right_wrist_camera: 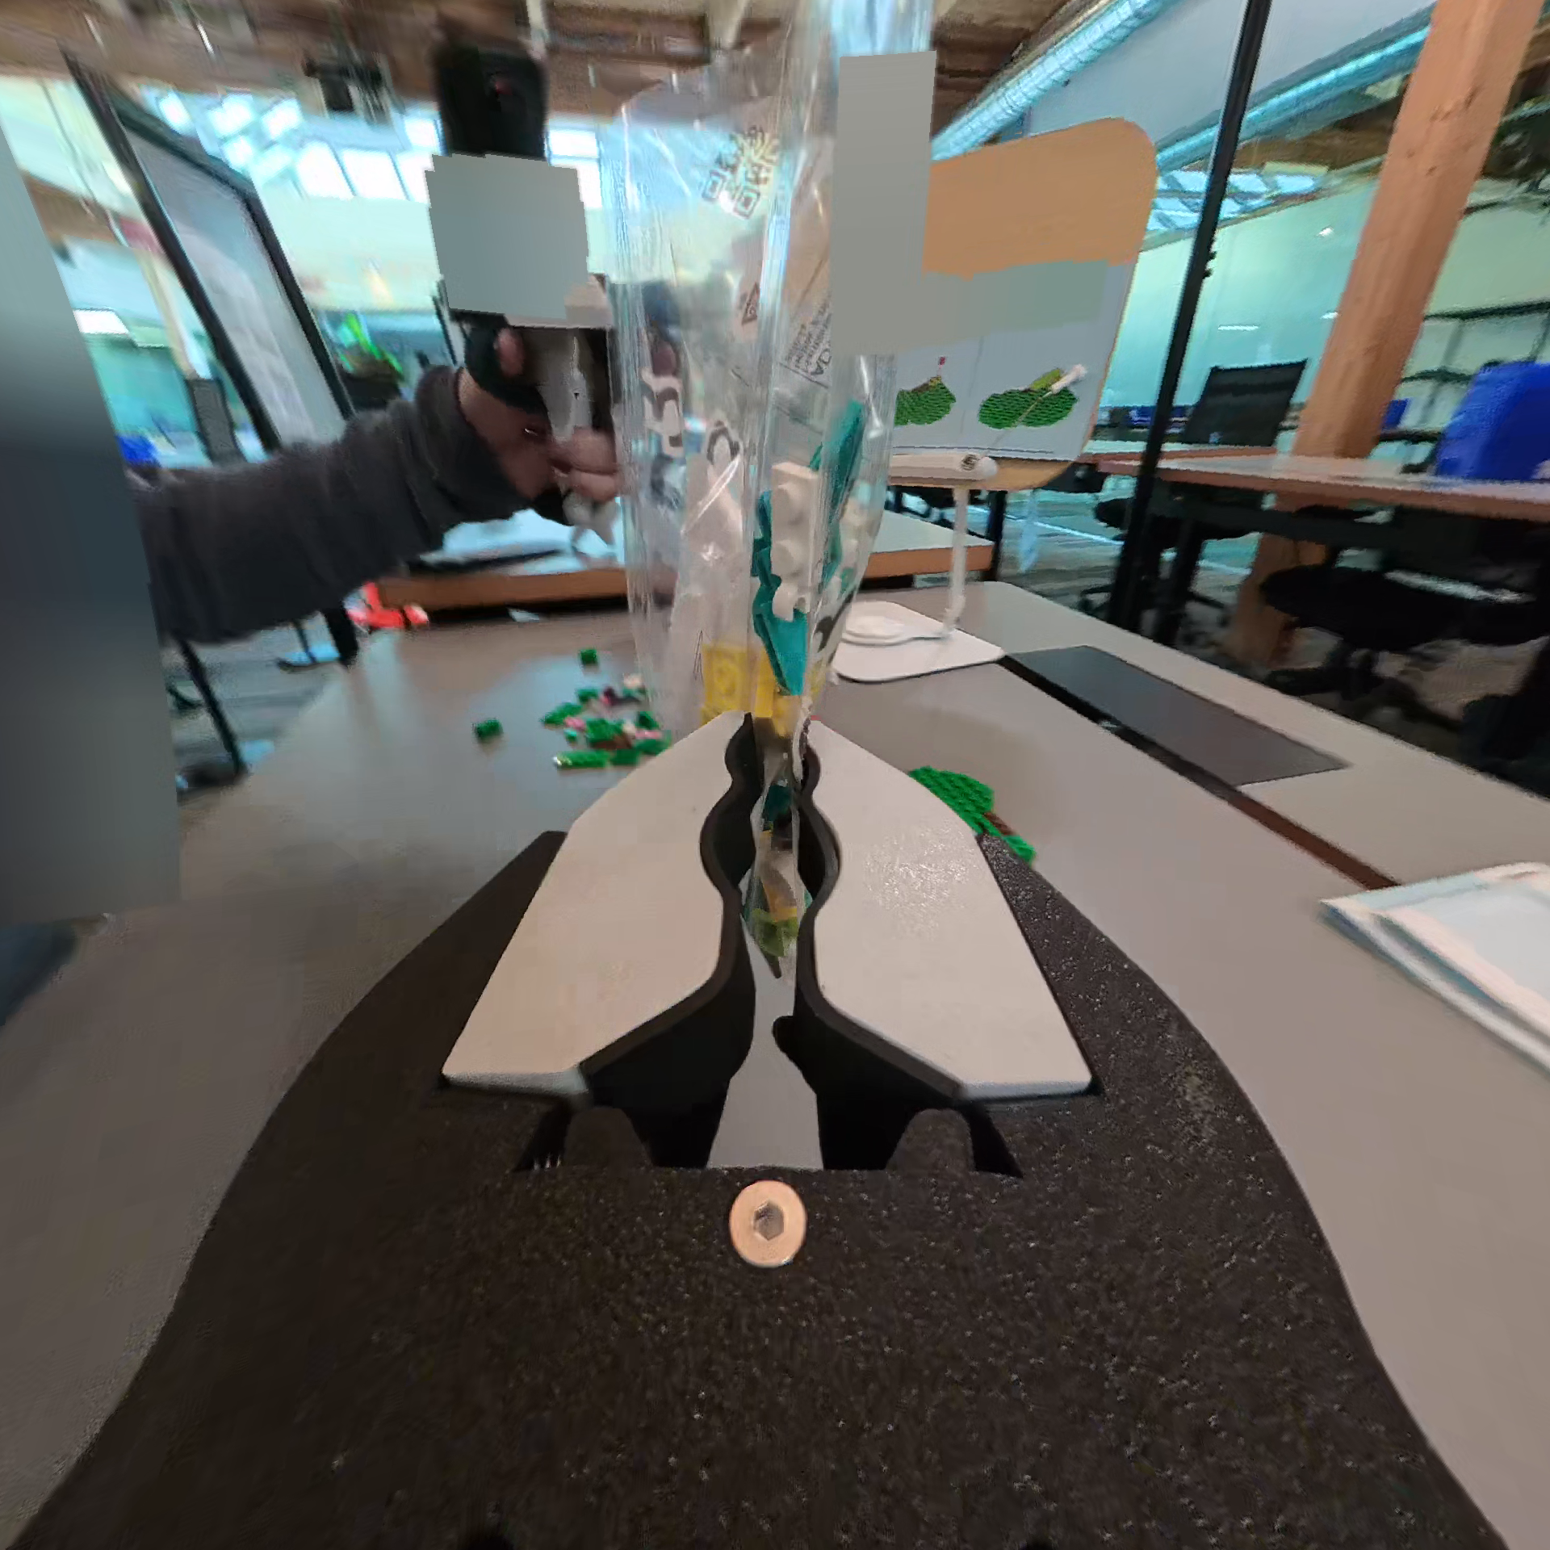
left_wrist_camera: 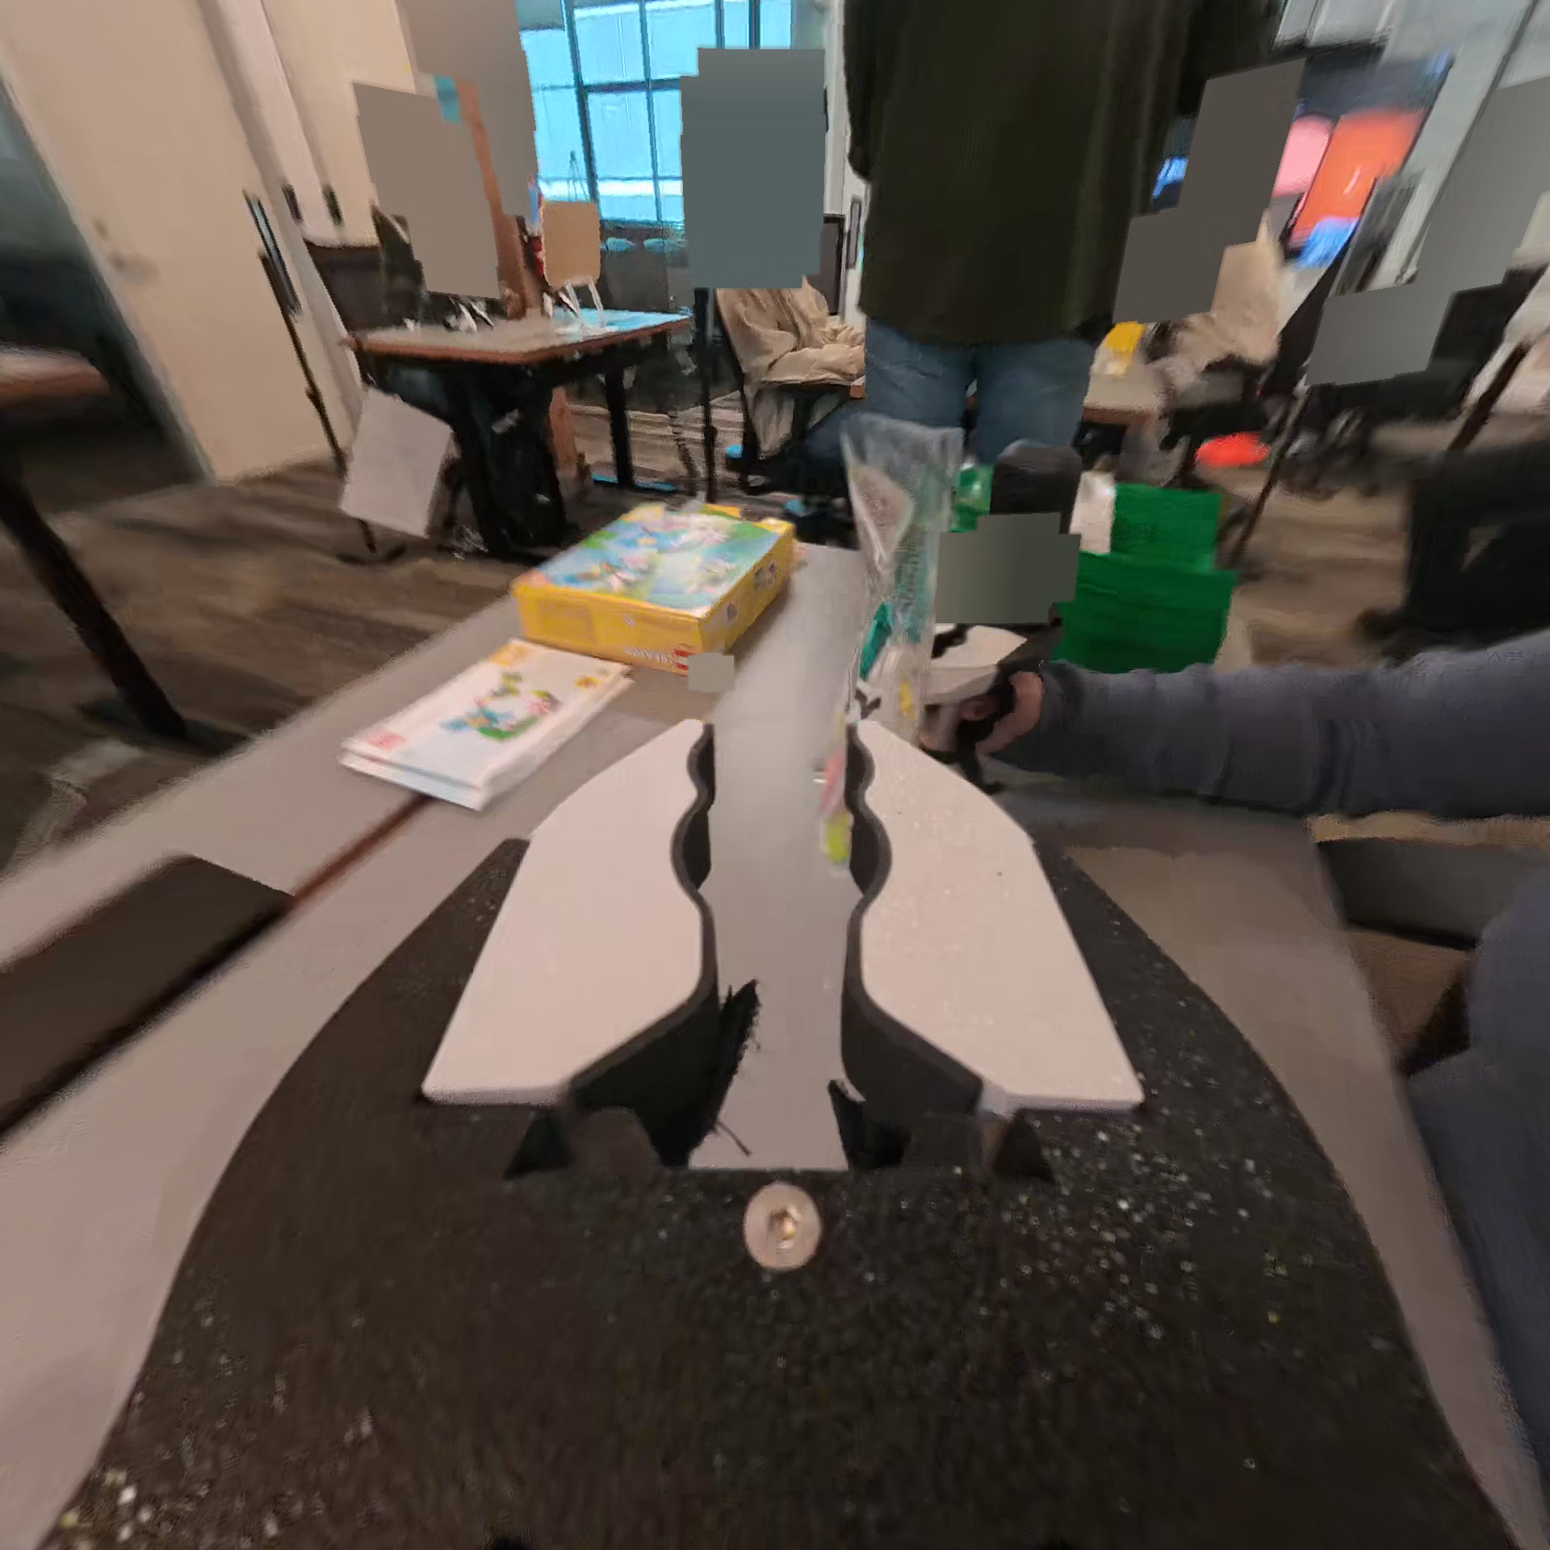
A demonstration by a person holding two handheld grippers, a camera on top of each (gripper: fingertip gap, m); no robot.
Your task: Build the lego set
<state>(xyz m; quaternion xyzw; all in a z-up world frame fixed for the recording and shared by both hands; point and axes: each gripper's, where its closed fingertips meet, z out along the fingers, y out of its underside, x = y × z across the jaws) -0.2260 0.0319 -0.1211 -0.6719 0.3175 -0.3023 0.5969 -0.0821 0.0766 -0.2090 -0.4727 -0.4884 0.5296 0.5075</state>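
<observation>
A clear plastic bag [right_wrist_camera: 755, 419] of teal, white and yellow lego pieces stands upright. My right gripper [right_wrist_camera: 776, 738] is shut on the bag's lower end, with the plastic pinched between the fingers. My left gripper [left_wrist_camera: 780, 738] is open above the grey table; the blurred bag [left_wrist_camera: 893, 545] hangs just inside its right fingertip, and I cannot tell if they touch. The right gripper [left_wrist_camera: 948, 713] shows in the left wrist view, held by a hand in a blue-grey sleeve. The left gripper [right_wrist_camera: 579, 394] shows behind the bag in the right wrist view.
Loose green bricks [right_wrist_camera: 604, 730] lie on the table, and a green partial build [right_wrist_camera: 964, 797] sits by my right finger. A yellow lego box [left_wrist_camera: 663, 579], booklets [left_wrist_camera: 486, 721] and stacked green baseplates [left_wrist_camera: 1149, 579] lie beyond. A person [left_wrist_camera: 1006, 210] stands behind the table. A screen on a stand [right_wrist_camera: 1006, 394] shows building steps. There is about 20 cm between the tips of the two grippers.
</observation>
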